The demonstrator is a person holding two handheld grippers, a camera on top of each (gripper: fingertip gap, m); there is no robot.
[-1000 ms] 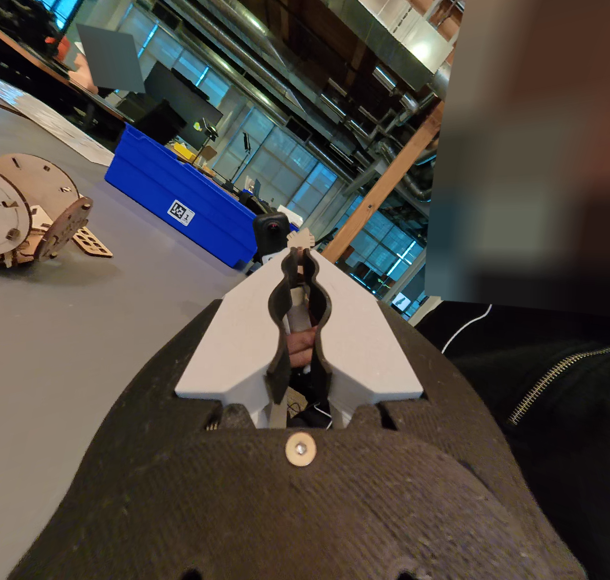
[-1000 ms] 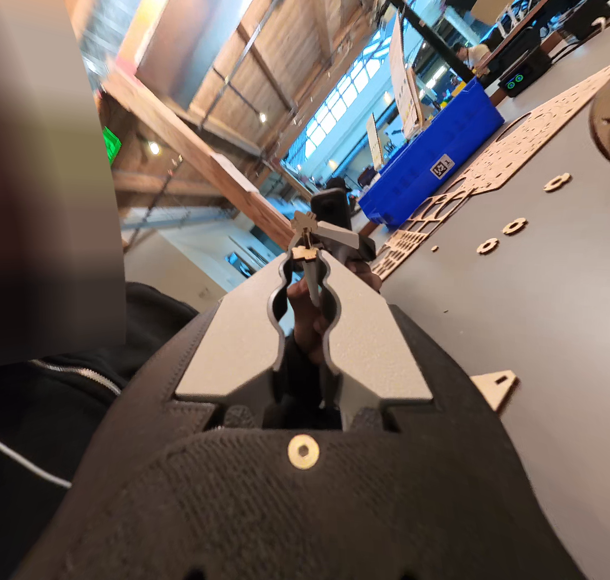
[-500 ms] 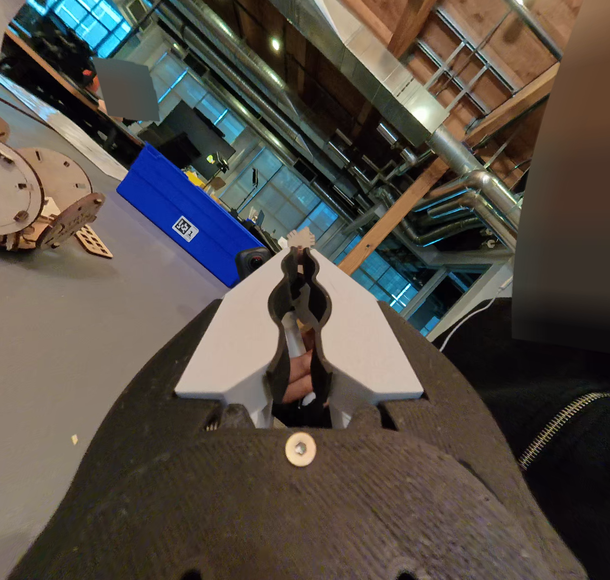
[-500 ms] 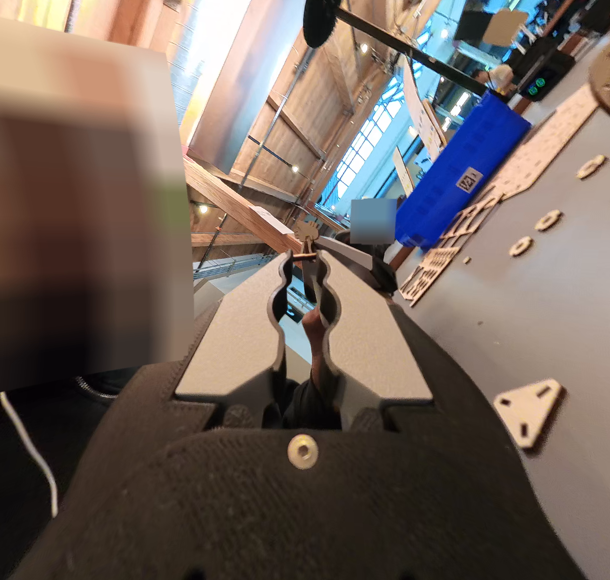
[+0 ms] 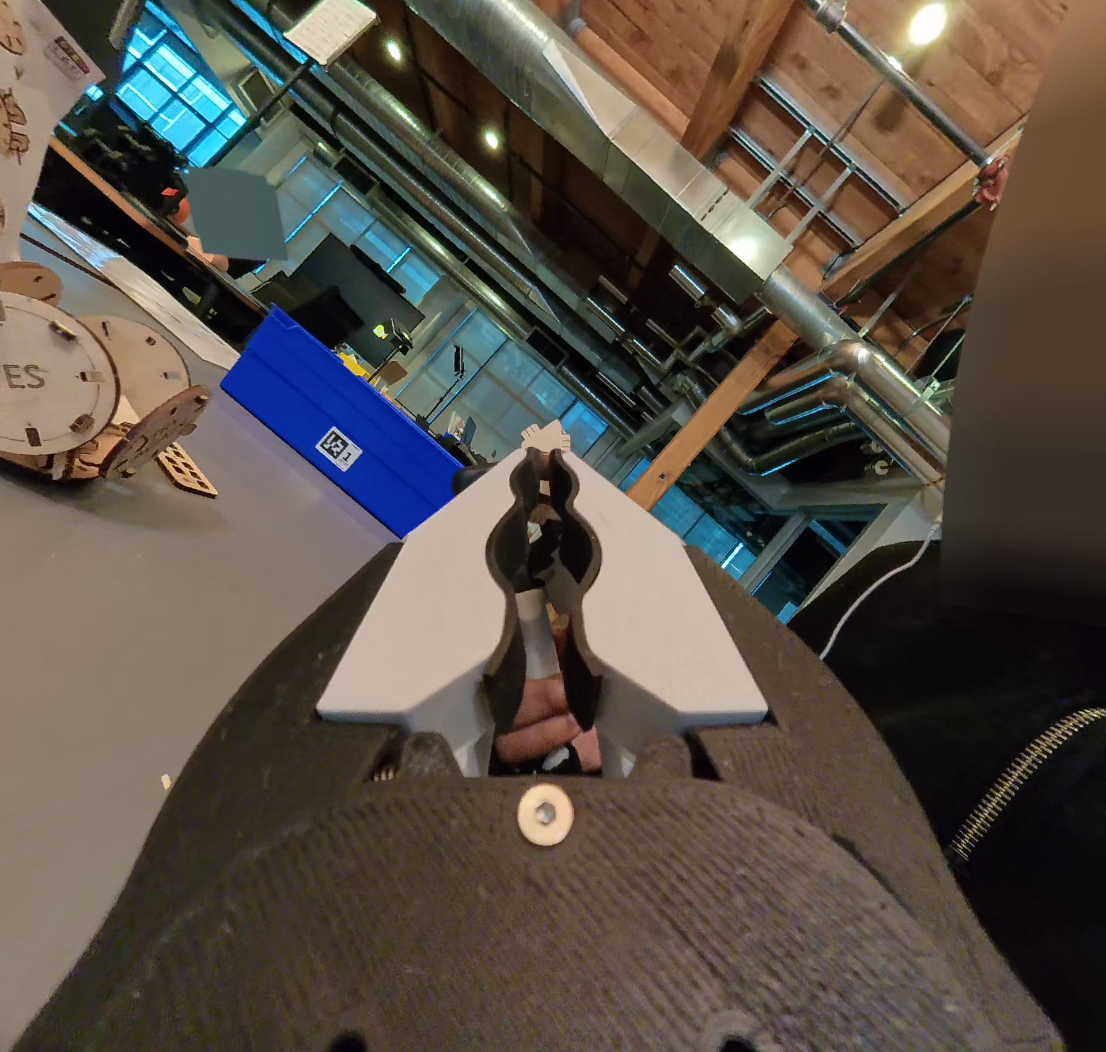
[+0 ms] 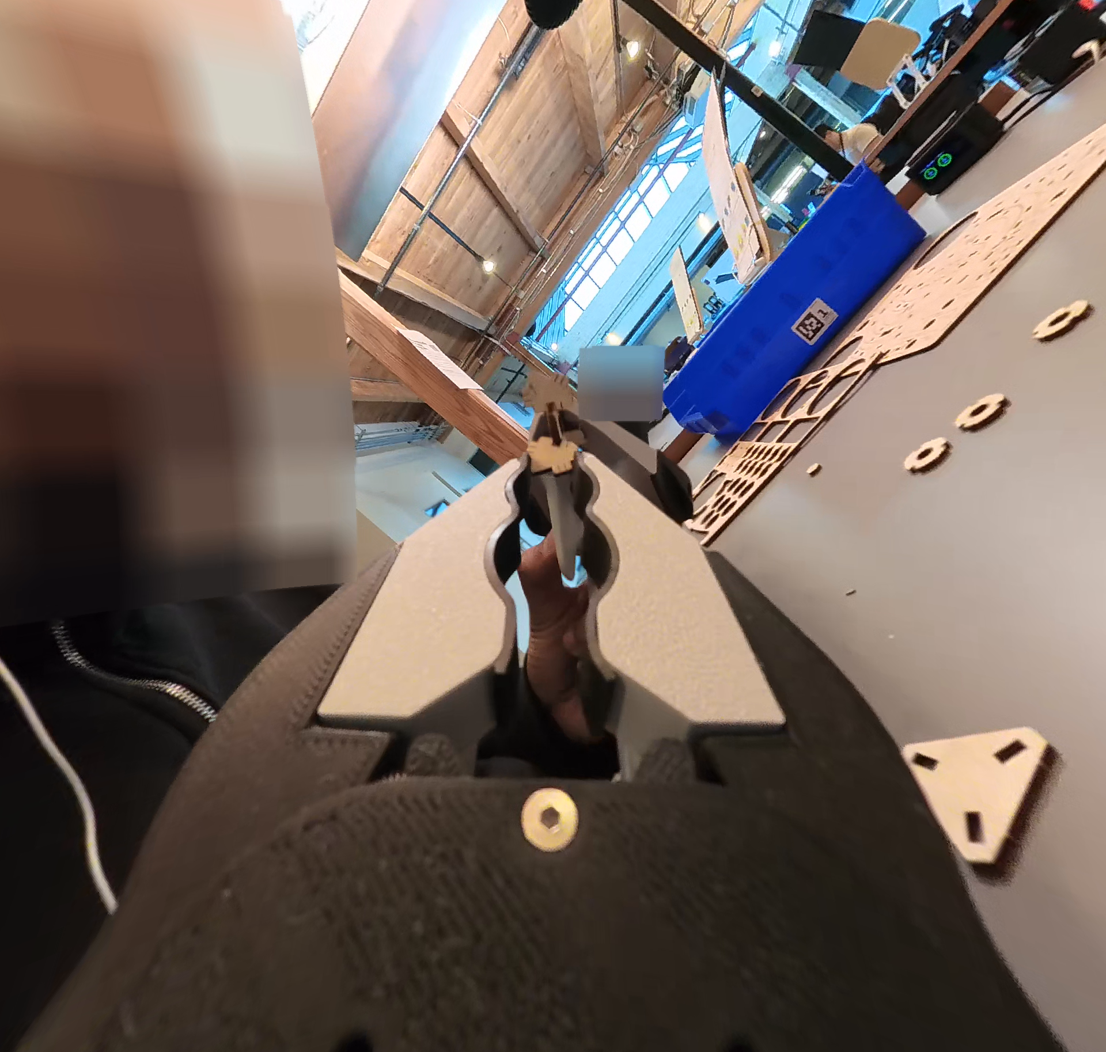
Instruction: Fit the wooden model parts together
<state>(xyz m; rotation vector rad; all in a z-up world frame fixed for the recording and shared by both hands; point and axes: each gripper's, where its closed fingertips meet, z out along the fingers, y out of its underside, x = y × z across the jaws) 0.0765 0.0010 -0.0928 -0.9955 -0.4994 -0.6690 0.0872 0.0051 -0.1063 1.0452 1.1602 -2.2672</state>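
Wooden gear point(image 5: 544, 437) pinched at tip of left hand-held gripper point(image 5: 543, 455), aloft over grey surface point(image 5: 149, 574). Right hand-held gripper point(image 6: 553, 464) narrow, clamps second gear point(image 6: 552, 455). Risk: thin edge grips slip, gears drop.

Two grippers point(image 5: 543, 454) point(image 6: 553, 461), two wooden gears point(image 5: 544, 436) point(image 6: 552, 454), one blue bin point(image 5: 335, 419).

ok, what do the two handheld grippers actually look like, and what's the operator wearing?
Both match: the left gripper and right gripper each have pale grey angular fingers with black wavy-edged inner pads, on a black ribbed printed body with one silver hex screw at centre. The person wears a black zip jacket; a thin white cable runs across it.
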